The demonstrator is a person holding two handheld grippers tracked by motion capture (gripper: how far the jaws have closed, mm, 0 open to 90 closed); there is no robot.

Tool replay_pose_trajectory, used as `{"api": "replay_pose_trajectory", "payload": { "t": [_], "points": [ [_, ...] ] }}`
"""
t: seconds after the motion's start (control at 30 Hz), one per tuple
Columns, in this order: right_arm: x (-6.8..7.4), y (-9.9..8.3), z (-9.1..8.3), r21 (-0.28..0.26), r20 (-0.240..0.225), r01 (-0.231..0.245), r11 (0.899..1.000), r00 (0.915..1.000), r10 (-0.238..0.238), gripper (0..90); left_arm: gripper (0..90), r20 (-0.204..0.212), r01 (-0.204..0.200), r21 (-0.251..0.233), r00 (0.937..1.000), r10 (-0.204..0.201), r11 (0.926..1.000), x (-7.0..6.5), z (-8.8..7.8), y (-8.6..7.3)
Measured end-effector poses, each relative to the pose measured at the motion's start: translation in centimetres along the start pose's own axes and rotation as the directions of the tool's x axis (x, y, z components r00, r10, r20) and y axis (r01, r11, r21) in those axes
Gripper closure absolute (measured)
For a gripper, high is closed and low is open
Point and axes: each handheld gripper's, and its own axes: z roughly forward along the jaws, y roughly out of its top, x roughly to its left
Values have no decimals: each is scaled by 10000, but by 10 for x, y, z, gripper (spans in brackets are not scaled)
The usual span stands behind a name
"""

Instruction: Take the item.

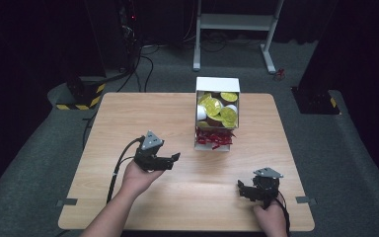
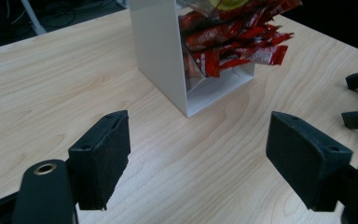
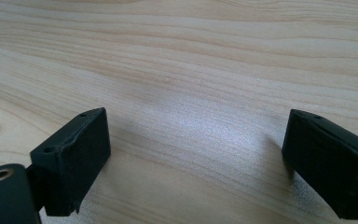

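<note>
The worktop (image 1: pixel 128 197) is pale wood grain with rounded corners, bare apart from one thing: a tall white dispenser box (image 1: pixel 217 84) that stands toward its far edge, a little right of centre. The floor around it is grey carpet, and the room behind goes almost black. Beyond the box, the white legs of a frame (image 1: pixel 235 22) stand on the carpet, with cables trailing to the left of them. Far left of the box sits a base with yellow and black hazard stripes (image 1: pixel 81 96), and another dark base sits to its right.

The upper part of the box holds round yellow-lidded cups (image 1: pixel 216 108); the lower shelf is stuffed with red sachets (image 1: pixel 214 138) that spill out of the open front.

The left tongs (image 1: pixel 171 159) hover near the box, to its front left, pointing toward the sachets, jaws wide apart with nothing between them. The right tongs (image 1: pixel 242 190) sit well in front of the box, near the worktop's near edge, also spread open and empty over bare wood.

The print on the sachets is too blurred to read, the box's top is cut off in the left gripper view, and the dark corners of the room give nothing away.
</note>
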Motion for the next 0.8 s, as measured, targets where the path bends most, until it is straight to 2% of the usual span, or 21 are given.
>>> {"api": "replay_pose_trajectory", "payload": {
  "t": [0.17,0.3,0.63,0.8],
  "points": [
    [0,0,0,0,0,1,10000,10000,-1,76,225,153,74,-79,9999,-73,9999,-1,8,7],
    [0,0,0,0,-1,1,10000,10000,-1,76,230,272,298,-87,9992,-295,9995,-1,16,12],
    [0,0,0,1,-2,2,10000,10000,-2,76,245,426,6,-37,9991,-4,10000,-9,35,24],
    [0,0,0,1,-19,7,10000,10000,-7,76,271,577,162,-48,9982,-159,9999,-10,44,25]
  ]
}}
